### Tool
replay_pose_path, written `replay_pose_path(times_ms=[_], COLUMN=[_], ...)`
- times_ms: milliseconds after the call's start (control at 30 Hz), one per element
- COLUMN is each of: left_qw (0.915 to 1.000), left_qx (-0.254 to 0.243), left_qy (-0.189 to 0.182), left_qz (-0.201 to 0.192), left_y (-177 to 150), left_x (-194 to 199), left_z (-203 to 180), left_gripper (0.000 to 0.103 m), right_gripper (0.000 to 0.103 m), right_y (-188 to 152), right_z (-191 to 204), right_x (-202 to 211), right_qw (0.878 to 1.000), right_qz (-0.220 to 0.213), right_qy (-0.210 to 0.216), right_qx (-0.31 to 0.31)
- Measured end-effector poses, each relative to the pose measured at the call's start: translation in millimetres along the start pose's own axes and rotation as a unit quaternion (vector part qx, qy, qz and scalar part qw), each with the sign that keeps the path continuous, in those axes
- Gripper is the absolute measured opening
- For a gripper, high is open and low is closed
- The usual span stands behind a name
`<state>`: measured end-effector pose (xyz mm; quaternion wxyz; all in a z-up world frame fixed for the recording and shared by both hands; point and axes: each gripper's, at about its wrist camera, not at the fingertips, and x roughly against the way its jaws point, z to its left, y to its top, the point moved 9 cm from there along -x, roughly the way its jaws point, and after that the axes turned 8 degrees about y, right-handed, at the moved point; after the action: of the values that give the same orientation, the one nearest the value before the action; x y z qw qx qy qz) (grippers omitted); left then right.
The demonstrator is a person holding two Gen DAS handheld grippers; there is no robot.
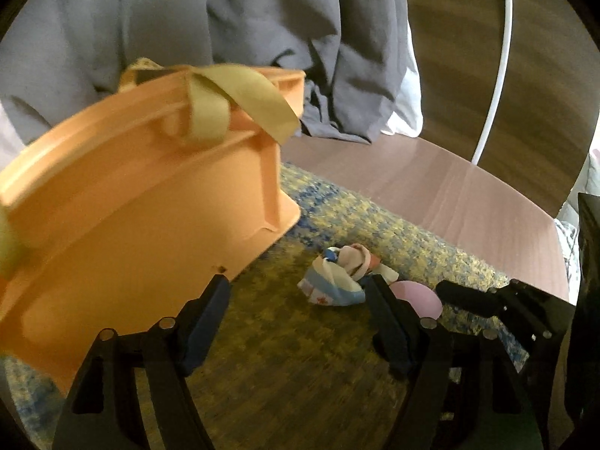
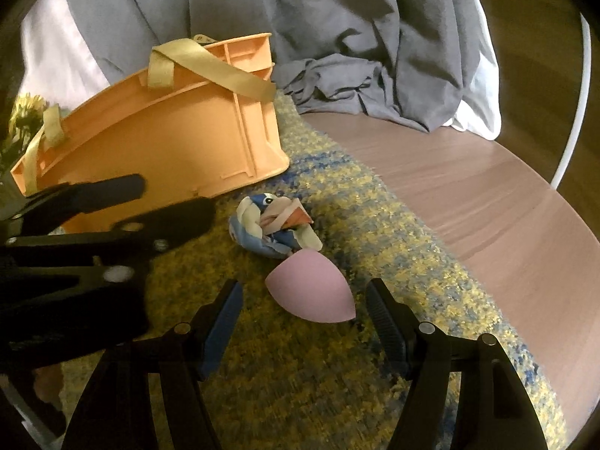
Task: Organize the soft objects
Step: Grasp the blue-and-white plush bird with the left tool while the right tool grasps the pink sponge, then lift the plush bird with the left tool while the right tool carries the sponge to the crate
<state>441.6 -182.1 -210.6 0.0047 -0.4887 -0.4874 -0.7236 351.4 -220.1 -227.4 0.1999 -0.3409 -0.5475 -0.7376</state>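
An orange plastic basket (image 1: pixel 142 202) with tan straps (image 1: pixel 240 101) stands tilted on the rug, filling the left of the left wrist view. A small blue and white plush toy (image 1: pixel 335 281) lies on the rug just right of it. My left gripper (image 1: pixel 298 281) is open above the rug, with the plush close to its right finger. A pink egg-shaped sponge (image 2: pixel 311 292) lies in front of the plush (image 2: pixel 270 228). My right gripper (image 2: pixel 304 285) is open, its fingers on either side of the sponge without touching it. The left gripper (image 2: pixel 174 197) shows in front of the basket (image 2: pixel 168 142).
A yellow and blue rug (image 2: pixel 300 375) covers the floor under everything. Bare wooden floor (image 2: pixel 468 195) lies to the right. Grey bedding (image 2: pixel 337 37) hangs behind the basket, with white fabric (image 2: pixel 483 116) beneath it. A white curved tube (image 1: pixel 498 60) rises at the far right.
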Motion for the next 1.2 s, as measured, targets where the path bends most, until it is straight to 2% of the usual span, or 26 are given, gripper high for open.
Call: replay_pose_path(times_ms=[133,200,267,433,533,767,1033,1200], left_qw=[0.9996,0.9992,0.9989,0.9978,0.9983,0.9997,0.9986,0.9971], left_qx=[0.006,0.006,0.003,0.002,0.002,0.002,0.026,0.034], left_qy=[-0.02,-0.029,-0.034,-0.048,-0.045,-0.018,0.043,0.063], left_qz=[0.019,0.026,0.032,0.045,0.038,0.018,-0.016,-0.025], left_y=[-0.4,-0.2,-1.0,-2.7,-1.1,1.7,5.8,0.3], left_x=[-14.5,-21.0,-26.1,-36.0,-36.8,-25.5,8.3,28.8], left_z=[-7.5,-13.0,-17.9,-27.1,-28.3,-22.9,-2.7,6.2], left_gripper=[0.068,0.062,0.059,0.046,0.043,0.039,0.039,0.039], right_gripper=[0.068,0.066,0.056,0.05,0.048,0.047,0.046,0.046], right_y=[0.7,0.0,-0.7,-2.0,-1.8,1.7,4.1,5.0], right_z=[0.2,-2.2,-5.3,-8.3,-7.9,-11.2,-15.7,-15.1], right_x=[-6.0,-8.8,-11.1,-12.6,-11.8,-5.1,5.9,16.1], right_qw=[1.0,1.0,1.0,0.999,1.0,1.0,1.0,1.0], right_qz=[0.005,0.01,0.014,0.018,0.017,0.003,-0.009,-0.017], right_qy=[0.004,0.003,0.004,0.01,0.01,0.001,-0.005,-0.004], right_qx=[-0.003,-0.008,-0.015,-0.025,-0.024,-0.019,-0.018,-0.012])
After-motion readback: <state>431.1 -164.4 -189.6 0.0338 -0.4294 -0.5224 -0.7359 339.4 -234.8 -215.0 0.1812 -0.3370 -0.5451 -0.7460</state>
